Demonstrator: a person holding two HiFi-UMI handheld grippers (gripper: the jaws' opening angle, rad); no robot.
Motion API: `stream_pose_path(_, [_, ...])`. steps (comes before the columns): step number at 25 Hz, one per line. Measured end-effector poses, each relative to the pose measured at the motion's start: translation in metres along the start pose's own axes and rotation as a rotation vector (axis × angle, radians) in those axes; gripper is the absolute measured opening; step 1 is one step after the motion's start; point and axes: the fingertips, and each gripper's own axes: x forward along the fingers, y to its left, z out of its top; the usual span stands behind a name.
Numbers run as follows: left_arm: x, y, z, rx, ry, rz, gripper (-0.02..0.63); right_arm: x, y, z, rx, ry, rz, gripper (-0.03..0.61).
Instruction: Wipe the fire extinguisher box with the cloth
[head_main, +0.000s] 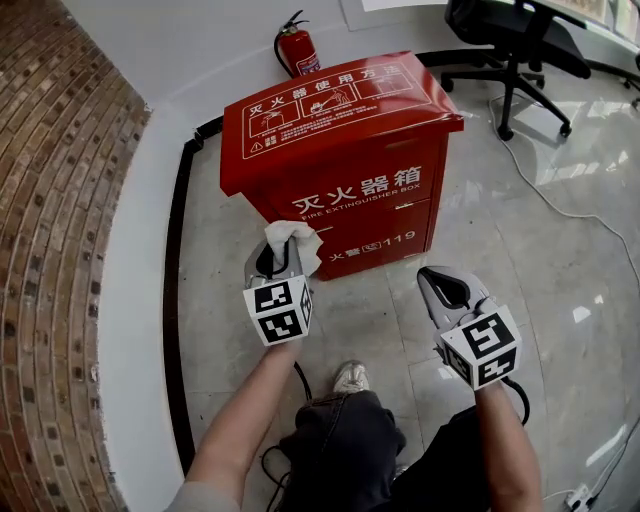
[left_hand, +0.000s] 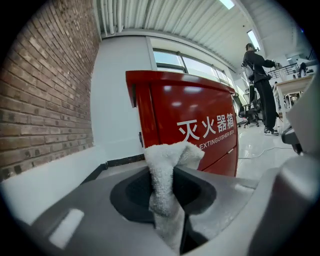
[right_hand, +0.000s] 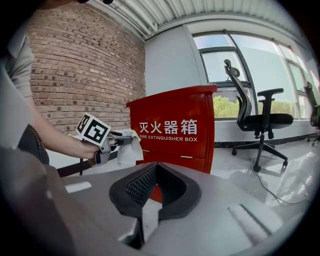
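We are facing a glossy red box (head_main: 340, 150).
Our left gripper (head_main: 278, 262) is pinching the cloth (head_main: 296, 238); right gripper (head_main: 450, 288) is hanging closed, empty.

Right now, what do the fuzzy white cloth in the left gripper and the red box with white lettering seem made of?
The white cloth looks like terry or microfibre fabric, matte: fuzzy nap and soft folds. The red box is probably painted sheet metal, glossy: crisp folded edges and bright reflections on its front, though plastic cannot be excluded.
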Motion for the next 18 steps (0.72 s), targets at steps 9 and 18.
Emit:
stream_pose_path(9, [0.034, -0.126, 0.031, -0.014, -0.050, -0.198, 0.097, -0.039, -0.042, -0.017, 0.045, 0.006, -0.115, 0.024])
stream_pose_path(18, [0.069, -0.241, 0.053, 0.053, -0.090, -0.370, 0.097, -0.096, -0.076, -0.040, 0.078, 0.039, -0.272, 0.024])
